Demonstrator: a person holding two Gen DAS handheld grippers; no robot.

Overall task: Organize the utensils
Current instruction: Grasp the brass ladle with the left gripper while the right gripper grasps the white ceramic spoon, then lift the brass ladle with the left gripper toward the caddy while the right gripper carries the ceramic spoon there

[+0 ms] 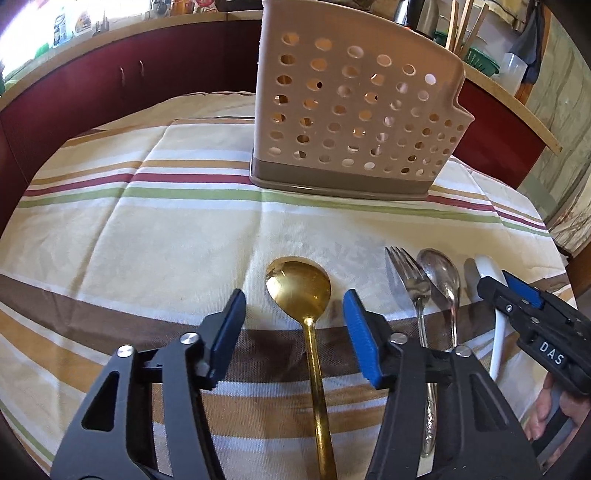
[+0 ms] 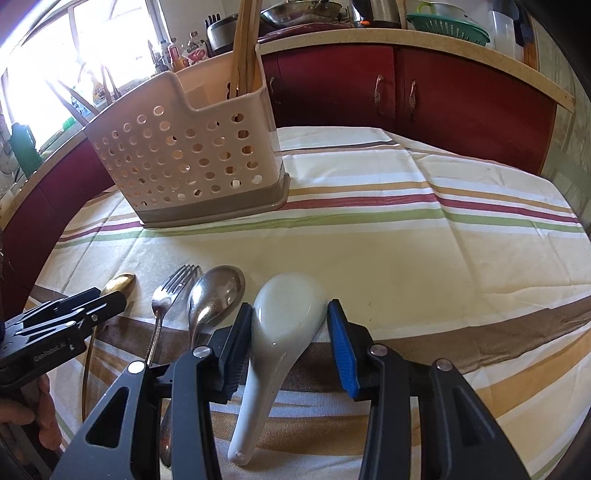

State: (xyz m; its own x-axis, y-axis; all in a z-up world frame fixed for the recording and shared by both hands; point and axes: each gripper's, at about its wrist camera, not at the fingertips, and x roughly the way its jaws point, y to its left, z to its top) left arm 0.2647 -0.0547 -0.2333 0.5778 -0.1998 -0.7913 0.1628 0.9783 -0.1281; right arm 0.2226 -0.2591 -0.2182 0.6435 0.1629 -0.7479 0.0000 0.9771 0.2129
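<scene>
A gold spoon [image 1: 297, 284] lies on the striped tablecloth, handle toward me. My left gripper [image 1: 294, 299] stands open astride its neck, pads clear of the metal on both sides. To its right lie a steel fork [image 1: 406, 273] and a steel spoon [image 1: 441, 273] side by side. My right gripper [image 2: 290, 306] is shut on the bowl of a white ceramic spoon [image 2: 280, 332], with both pads against its sides. A beige perforated utensil caddy [image 2: 184, 158] stands at the back of the table, with wooden chopsticks [image 2: 243, 44] upright in its tall compartment.
The striped tablecloth [image 2: 406, 251] is bare to the right of the caddy. Red cabinets [image 2: 461, 96] under a counter with pots and a green colander [image 2: 447, 24] ring the table. A hand [image 2: 44, 417] holds the left gripper [image 2: 103, 299].
</scene>
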